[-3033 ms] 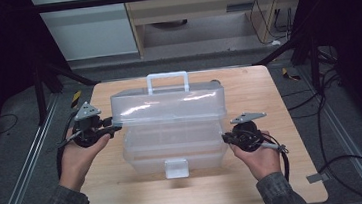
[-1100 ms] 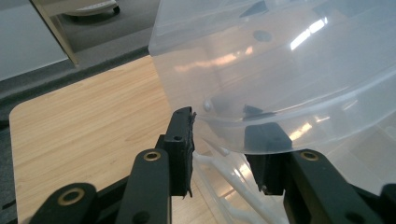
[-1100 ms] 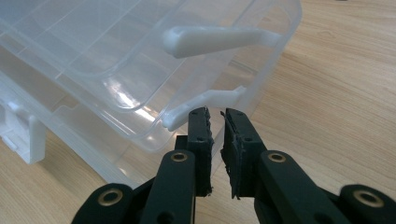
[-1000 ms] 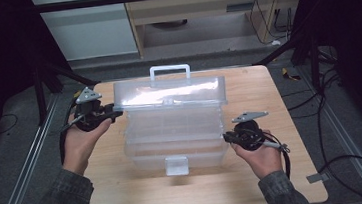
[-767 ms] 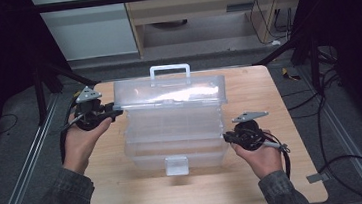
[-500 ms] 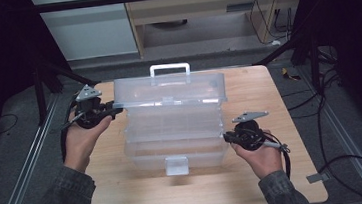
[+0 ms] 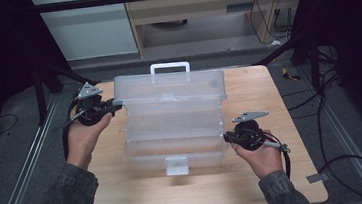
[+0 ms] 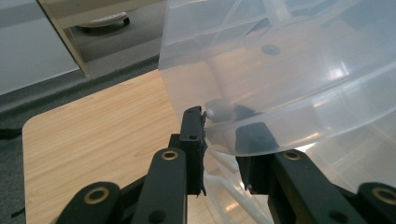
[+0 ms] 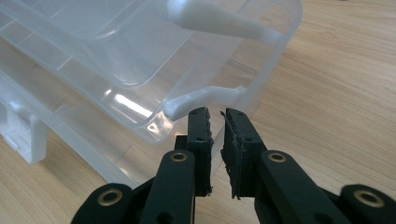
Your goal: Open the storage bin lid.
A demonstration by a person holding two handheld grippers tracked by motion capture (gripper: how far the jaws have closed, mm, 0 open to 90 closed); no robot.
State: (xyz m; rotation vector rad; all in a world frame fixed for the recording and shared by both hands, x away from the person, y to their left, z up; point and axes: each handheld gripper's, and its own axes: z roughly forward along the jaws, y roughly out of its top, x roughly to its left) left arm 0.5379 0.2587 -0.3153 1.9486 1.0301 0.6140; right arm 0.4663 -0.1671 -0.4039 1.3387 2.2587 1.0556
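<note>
Centrally on the bench point(image 7: 128, 197) sits a clear plastic box point(image 7: 174, 132), its tiers fanned out in steps and its lid point(image 7: 170, 87) raised at the far side with a white handle point(image 7: 169, 67) on top. A white latch point(image 7: 176, 165) hangs at the near edge of the lowest tier.

At the box's left end, the left gripper point(image 7: 115, 106) meets the lid's corner. In the left gripper view that curved clear edge point(image 8: 280, 135) runs between the jaws: one black pad point(image 8: 194, 135) stands just outside the wall, the other shows through the plastic behind it. The jaws have just been closing, the lid edge between them, and the pads look pressed to the wall on both sides.

At the box's right end, the right gripper point(image 7: 228, 136) lies against the side of a lower tier. In the right gripper view its jaws stand nearly together with a thin slit between them and nothing in it; their tips point(image 9: 215, 114) sit just below a white hinge arm point(image 9: 205, 100) on the box's corner, touching or almost so, which I cannot tell.

Both hands point(image 7: 88, 136) come in from the near side, one on each gripper, with dark sleeves point(image 7: 65, 203) at the bench edge.
</note>
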